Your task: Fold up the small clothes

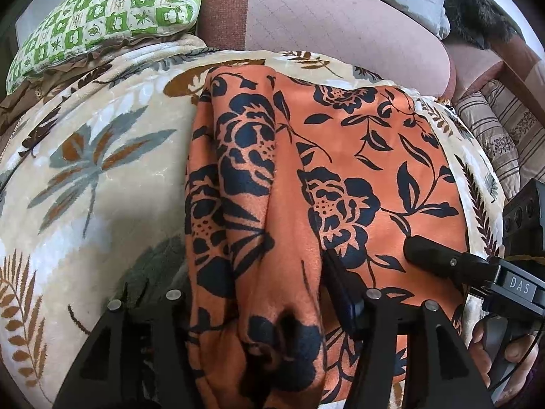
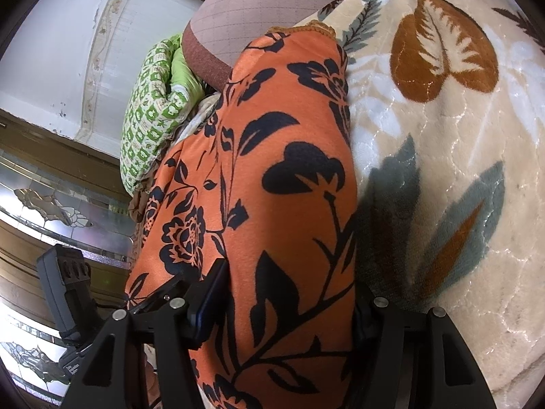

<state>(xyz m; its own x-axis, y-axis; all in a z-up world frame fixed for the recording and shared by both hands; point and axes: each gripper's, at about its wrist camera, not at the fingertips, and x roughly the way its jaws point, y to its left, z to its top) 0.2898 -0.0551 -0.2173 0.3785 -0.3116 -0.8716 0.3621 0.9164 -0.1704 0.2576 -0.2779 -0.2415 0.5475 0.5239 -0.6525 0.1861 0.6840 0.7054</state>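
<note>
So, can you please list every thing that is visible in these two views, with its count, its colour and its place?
garment: one, orange with black flowers, lying on the blanket, between both grippers' fingers
blanket: one, cream with leaf pattern, under the garment
pillow: one, green and white, behind the blanket
cushion: one, pinkish brown, behind the garment
left hand-held gripper: one, black, garment between its fingers
right hand-held gripper: one, black, garment between its fingers
hand: one, holding the right gripper's handle

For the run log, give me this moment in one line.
left gripper: around orange garment fold | right gripper: around garment | on blanket
</note>
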